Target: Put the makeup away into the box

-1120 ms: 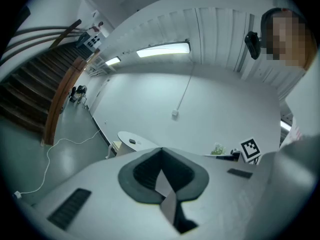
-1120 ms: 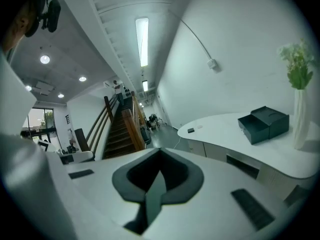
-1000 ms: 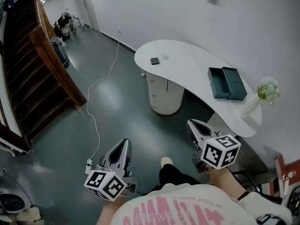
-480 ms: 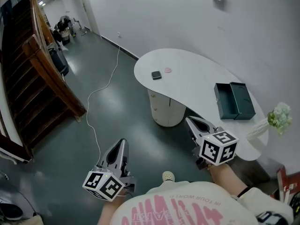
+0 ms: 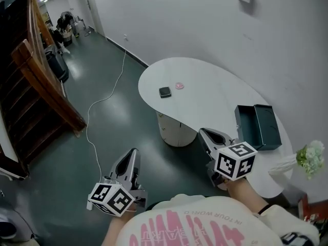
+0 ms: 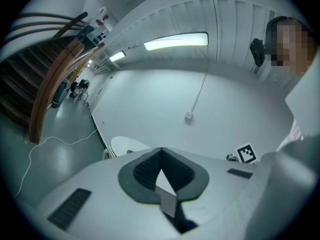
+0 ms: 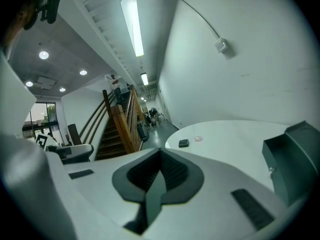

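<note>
A small black makeup compact (image 5: 164, 91) and a little pink round item (image 5: 179, 85) lie on the far end of the white curved table (image 5: 210, 99). A dark green box (image 5: 258, 126) lies open on the table's right part. My right gripper (image 5: 204, 134) is shut and empty, just short of the table's near edge and left of the box. My left gripper (image 5: 134, 153) hangs over the floor, shut and empty. The right gripper view shows the compact (image 7: 183, 143), the pink item (image 7: 198, 138) and the box (image 7: 295, 154) beyond its closed jaws.
A wooden staircase (image 5: 36, 81) rises at the left. A white cable (image 5: 95, 119) trails across the green floor. The table's white pedestal (image 5: 173, 129) stands under it. A vase of pale flowers (image 5: 306, 158) sits at the table's right end.
Both grippers and the person have moved forward toward the table. The table and box now sit closer and lower in the head view. Both jaws stay as they were.
</note>
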Action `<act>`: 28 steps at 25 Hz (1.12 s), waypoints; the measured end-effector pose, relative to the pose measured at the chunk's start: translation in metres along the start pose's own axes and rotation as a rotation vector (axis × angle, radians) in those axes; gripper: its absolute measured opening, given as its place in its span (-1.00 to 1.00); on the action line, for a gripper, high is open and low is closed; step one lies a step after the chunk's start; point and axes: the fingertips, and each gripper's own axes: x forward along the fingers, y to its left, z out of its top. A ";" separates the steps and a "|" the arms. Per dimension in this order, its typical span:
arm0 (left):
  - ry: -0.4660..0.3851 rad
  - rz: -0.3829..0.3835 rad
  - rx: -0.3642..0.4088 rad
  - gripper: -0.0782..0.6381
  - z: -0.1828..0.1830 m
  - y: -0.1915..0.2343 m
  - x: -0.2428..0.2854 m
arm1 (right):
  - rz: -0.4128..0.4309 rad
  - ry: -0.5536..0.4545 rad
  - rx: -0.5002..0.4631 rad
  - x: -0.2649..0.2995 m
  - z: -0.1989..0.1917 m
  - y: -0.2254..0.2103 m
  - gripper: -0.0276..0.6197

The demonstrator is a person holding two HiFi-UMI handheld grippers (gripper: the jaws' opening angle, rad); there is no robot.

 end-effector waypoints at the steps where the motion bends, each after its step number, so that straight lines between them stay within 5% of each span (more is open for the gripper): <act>1: 0.003 0.006 -0.009 -0.77 -0.001 0.004 0.006 | 0.000 0.010 0.006 0.006 -0.004 -0.006 -0.92; 15: 0.072 0.036 -0.069 -0.77 0.005 0.070 0.077 | -0.042 0.116 0.066 0.094 -0.017 -0.045 -0.92; 28: 0.101 -0.141 -0.014 -0.77 0.091 0.136 0.197 | -0.203 0.077 0.030 0.195 0.044 -0.059 -0.92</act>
